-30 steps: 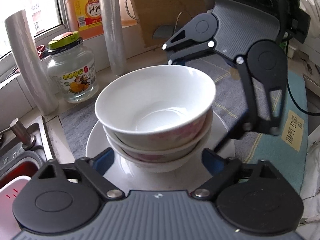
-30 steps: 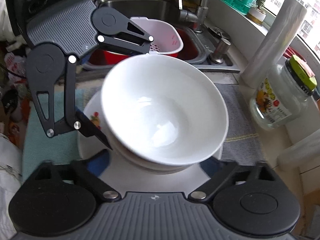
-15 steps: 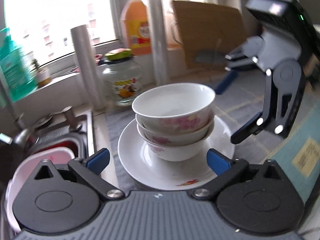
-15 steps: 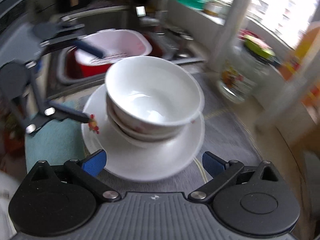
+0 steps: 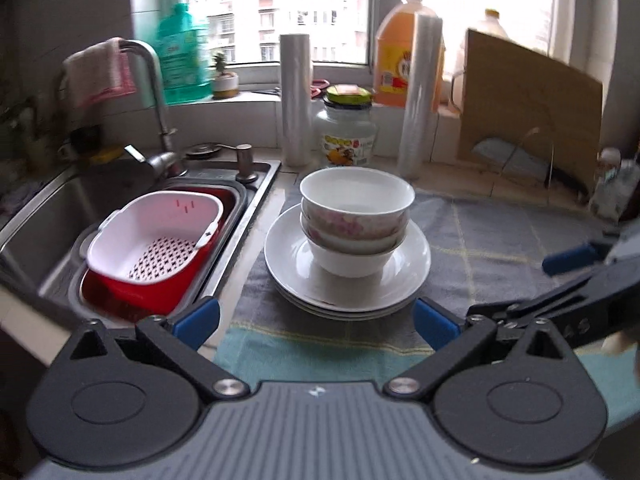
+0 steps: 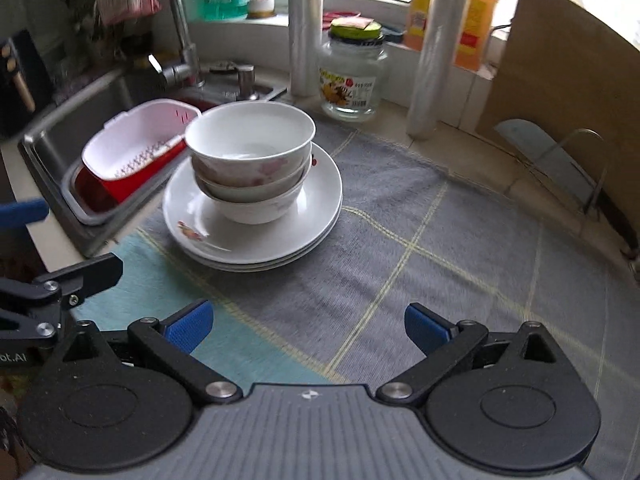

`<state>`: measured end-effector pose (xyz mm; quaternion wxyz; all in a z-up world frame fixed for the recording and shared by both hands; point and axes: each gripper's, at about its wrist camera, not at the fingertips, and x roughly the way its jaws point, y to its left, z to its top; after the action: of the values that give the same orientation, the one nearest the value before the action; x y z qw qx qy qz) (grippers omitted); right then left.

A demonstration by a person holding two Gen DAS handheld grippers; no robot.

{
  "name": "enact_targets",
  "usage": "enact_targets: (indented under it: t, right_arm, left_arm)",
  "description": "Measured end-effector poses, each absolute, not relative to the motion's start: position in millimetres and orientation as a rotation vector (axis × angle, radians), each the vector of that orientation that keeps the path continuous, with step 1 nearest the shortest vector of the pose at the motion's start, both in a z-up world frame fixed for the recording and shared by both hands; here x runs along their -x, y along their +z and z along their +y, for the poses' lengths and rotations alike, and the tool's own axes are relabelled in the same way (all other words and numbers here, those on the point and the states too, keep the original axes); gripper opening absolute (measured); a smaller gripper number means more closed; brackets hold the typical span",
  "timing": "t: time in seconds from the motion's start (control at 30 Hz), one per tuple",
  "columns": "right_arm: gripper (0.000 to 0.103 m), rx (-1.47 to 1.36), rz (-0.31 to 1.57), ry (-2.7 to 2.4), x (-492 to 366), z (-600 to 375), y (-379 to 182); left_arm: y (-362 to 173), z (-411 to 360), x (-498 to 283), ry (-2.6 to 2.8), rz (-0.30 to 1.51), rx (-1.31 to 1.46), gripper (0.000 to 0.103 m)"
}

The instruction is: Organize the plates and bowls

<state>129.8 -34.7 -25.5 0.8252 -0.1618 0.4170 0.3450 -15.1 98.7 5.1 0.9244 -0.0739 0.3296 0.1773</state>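
While three glossy white ceramic bowls [image 5: 356, 220] with faint pink flowers sit nested on a stack of smooth white round plates [image 5: 347, 280], the pile rests on a woven grey checked cloth [image 6: 440, 248] beside the steel sink [image 5: 60, 216]; the left gripper [image 5: 316, 318] has just spread wide, empty; the right gripper [image 6: 306, 326] gapes wide over bare cloth, well short of the plates' rim.

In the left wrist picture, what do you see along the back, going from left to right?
Pink cloth on the faucet → green soap bottle → little potted plant → plastic wrap roll → glass jar → second roll → cardboard sheet.
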Motion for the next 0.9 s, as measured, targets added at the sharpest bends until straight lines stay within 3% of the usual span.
enact_targets:
  t: [0.9]
  right_arm:
    - [0.103, 0.241, 0.812, 0.659, -85.0, -72.4, 3.6]
  left_arm:
    - [32.6, 60.2, 55.3, 0.433, 0.619, 0.177, 0.102]
